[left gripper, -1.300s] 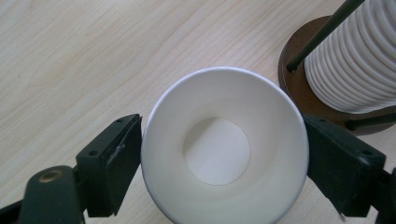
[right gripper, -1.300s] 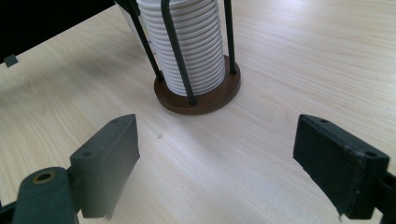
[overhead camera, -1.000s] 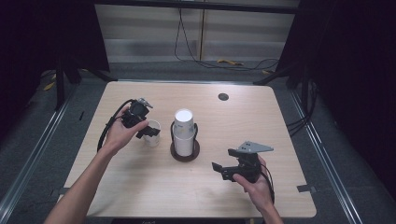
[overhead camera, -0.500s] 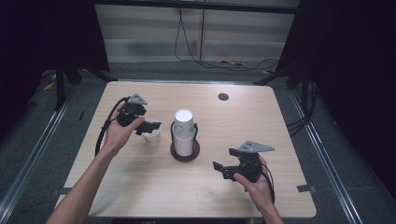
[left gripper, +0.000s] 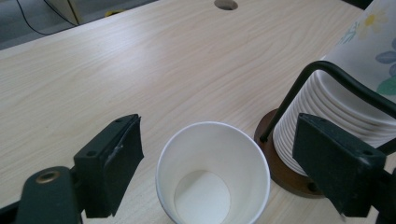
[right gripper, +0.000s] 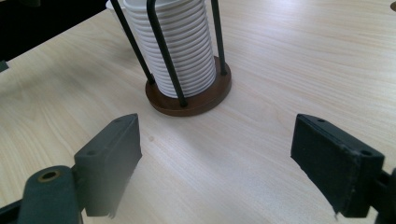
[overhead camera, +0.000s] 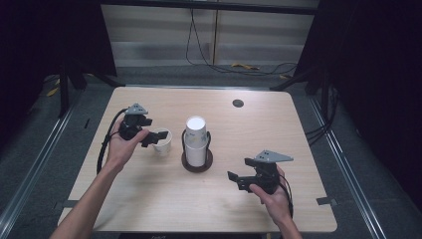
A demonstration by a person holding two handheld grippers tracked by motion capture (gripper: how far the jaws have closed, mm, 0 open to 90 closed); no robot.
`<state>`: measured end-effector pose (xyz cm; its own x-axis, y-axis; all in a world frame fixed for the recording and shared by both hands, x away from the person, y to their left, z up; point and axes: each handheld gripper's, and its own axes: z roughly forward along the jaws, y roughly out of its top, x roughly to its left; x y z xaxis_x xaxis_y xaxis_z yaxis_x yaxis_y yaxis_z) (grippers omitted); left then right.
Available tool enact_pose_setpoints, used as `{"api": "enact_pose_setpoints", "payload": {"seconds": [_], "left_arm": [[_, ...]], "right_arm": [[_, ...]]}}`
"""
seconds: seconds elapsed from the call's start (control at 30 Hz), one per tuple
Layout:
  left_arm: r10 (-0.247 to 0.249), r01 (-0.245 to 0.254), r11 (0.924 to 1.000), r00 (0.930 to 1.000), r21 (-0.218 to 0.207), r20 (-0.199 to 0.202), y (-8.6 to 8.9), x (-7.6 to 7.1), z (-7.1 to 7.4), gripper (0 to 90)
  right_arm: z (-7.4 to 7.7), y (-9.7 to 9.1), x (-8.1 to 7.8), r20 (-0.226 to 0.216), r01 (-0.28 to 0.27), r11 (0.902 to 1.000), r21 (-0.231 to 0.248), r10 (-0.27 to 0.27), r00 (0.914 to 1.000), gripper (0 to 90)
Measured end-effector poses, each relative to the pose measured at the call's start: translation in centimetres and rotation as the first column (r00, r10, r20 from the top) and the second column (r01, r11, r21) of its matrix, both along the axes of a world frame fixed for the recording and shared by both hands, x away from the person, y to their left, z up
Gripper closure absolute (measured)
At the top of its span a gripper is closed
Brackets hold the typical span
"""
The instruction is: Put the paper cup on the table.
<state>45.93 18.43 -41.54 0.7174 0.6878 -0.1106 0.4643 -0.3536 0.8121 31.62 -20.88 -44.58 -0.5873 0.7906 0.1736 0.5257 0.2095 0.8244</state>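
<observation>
Now the left tongs (left gripper: 210, 154) stand spread around the single paper cup (left gripper: 214, 175), which sits upright on the worktop (overhead camera: 149, 209) just beside the cup stack (overhead camera: 195, 142) in its wire holder (right gripper: 189, 95); the pads do not press it. Next they should probably either close on the cup or withdraw. The right tongs (overhead camera: 244, 175) are also wide and empty, their jaws having just closed a little, facing the holder. The holder stands close to the left tongs and could be bumped.

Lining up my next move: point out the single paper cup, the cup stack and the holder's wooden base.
single paper cup (left gripper: 212, 172), left gripper view, inner wall.
cup stack (right gripper: 175, 42), right gripper view, ribbed rims.
wooden base (right gripper: 205, 100), right gripper view, front edge.
</observation>
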Motion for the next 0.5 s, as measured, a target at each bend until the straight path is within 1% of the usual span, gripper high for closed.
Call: {"api": "enact_pose_setpoints", "payload": {"seconds": [0.07,0.1,0.17,0.2,0.27,0.33,0.5], "left_arm": [[0.006,-0.006,0.9998,0.9998,-0.020,0.018,0.1,-0.2,0.1,16.0],[0.001,0.000,0.9995,0.9996,-0.032,0.026,0.1,-0.4,0.2,16.0],[-0.004,0.009,0.9965,0.9985,-0.083,0.055,0.3,-0.8,0.4,16.0],[-0.004,0.009,0.9957,0.9980,-0.092,0.064,0.5,-1.0,0.4,16.1],[-0.003,0.009,0.9967,0.9968,-0.081,0.080,0.6,-1.4,0.5,16.1],[-0.010,0.016,0.9961,0.9971,-0.086,0.075,0.8,-1.8,0.4,16.1],[-0.012,0.020,0.9961,0.9955,-0.086,0.094,1.1,-2.9,0.3,16.1]], "right_arm": [[0.0,0.0,0.0,0.004,0.003,1.0000,-0.004,-0.003,1.0000,16.2],[0.0,0.0,0.0,0.005,0.011,0.9999,-0.002,-0.011,0.9999,16.4],[0.0,0.0,-0.1,0.013,0.017,0.9998,-0.008,-0.016,0.9998,16.5],[0.0,0.0,-0.1,0.016,0.018,0.9998,-0.009,-0.018,0.9997,16.6],[0.0,0.0,-0.1,0.021,0.021,0.9997,-0.012,-0.020,0.9996,16.6],[0.0,-0.1,-0.2,0.021,0.026,0.9996,-0.011,-0.026,0.9994,16.6],[0.0,-0.2,-0.2,0.023,0.032,0.9994,-0.009,-0.032,0.9992,16.5]]}}
